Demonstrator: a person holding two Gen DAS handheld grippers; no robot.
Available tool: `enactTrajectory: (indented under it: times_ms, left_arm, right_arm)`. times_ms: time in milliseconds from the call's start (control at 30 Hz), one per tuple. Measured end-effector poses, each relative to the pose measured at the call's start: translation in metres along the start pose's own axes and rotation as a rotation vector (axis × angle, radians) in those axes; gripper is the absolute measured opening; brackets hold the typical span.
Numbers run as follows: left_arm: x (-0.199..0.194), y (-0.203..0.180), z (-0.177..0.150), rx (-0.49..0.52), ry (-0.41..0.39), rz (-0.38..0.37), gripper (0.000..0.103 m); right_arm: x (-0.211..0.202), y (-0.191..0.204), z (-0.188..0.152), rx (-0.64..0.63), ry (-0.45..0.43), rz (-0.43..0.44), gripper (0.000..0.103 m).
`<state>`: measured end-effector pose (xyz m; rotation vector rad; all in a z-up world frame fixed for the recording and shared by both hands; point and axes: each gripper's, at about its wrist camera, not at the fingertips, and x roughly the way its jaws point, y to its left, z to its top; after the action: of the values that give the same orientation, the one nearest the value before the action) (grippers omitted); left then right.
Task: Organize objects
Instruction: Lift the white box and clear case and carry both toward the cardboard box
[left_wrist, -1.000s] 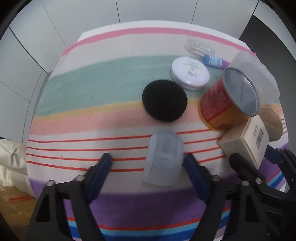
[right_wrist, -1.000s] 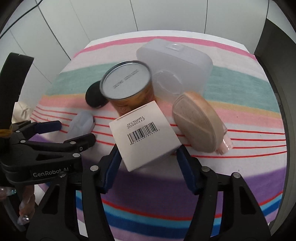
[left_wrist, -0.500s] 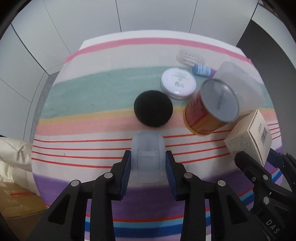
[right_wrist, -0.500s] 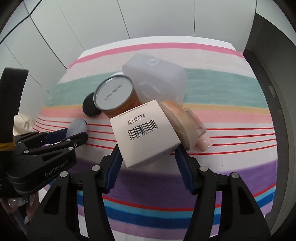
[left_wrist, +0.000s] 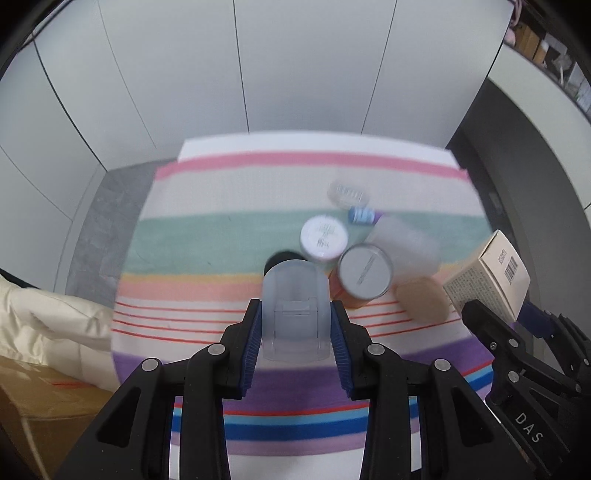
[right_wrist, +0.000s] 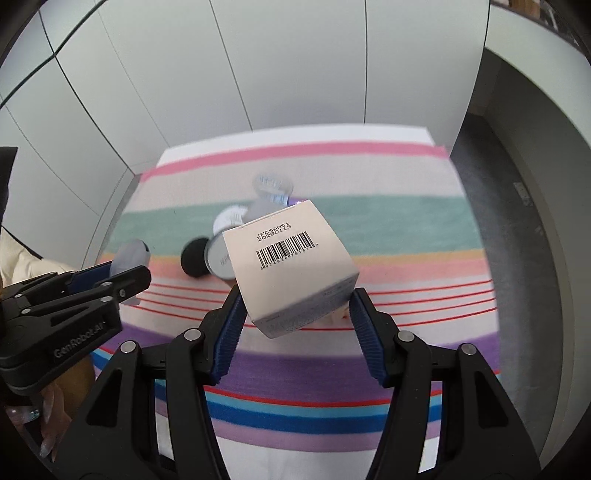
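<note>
My left gripper (left_wrist: 294, 328) is shut on a translucent frosted case (left_wrist: 293, 308) and holds it high above the striped tablecloth (left_wrist: 207, 236). My right gripper (right_wrist: 295, 314) is shut on a cream box with a barcode (right_wrist: 291, 258), also lifted well above the table; the box shows in the left wrist view (left_wrist: 487, 273) at far right. On the cloth below lie a grey-lidded red can (left_wrist: 365, 272), a white round jar (left_wrist: 324, 238), a black round pad (right_wrist: 195, 256), a tan oval compact (left_wrist: 421, 300) and a frosted tub (left_wrist: 406, 243).
A small clear case (left_wrist: 348, 192) and a blue-capped tube (left_wrist: 362, 215) lie at the back of the table. A cream cushion (left_wrist: 48, 325) and a cardboard box (left_wrist: 44, 406) sit to the left, below the table. White wall panels stand behind.
The left gripper closed on the translucent case on the cloth. Both grippers then rose high above the table with their objects, and the table now looks smaller and blurred.
</note>
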<state>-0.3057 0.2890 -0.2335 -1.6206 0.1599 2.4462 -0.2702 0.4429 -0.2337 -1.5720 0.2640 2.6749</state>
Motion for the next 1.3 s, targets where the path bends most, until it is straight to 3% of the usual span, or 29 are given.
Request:
enactTrajectory:
  times_ms: [300,700,967,1300]
  left_arm:
    - [-0.090,-0.002,0.019,0.006,-0.124,0.037,0.037]
    - [-0.185,0.019,0.028,0.004,-0.198,0.107,0.037]
    - [-0.204,0.033,0.018,-0.027,-0.193,0.095,0.037]
    - [-0.223,0.042,-0.020,-0.031,-0.178,0.080,0.037]
  right_arm:
    - [-0.088,0.012,0.029,-0.014,-0.116,-0.033,0.060]
    - [-0.187,0.035,0.060,-0.016,-0.218,0.000,0.060]
    - [-0.217,0.045,0.061,-0.022,-0.248,0.002,0.060]
    - [-0.236,0.039,0.042,-0.015,-0.248,0.009,0.060]
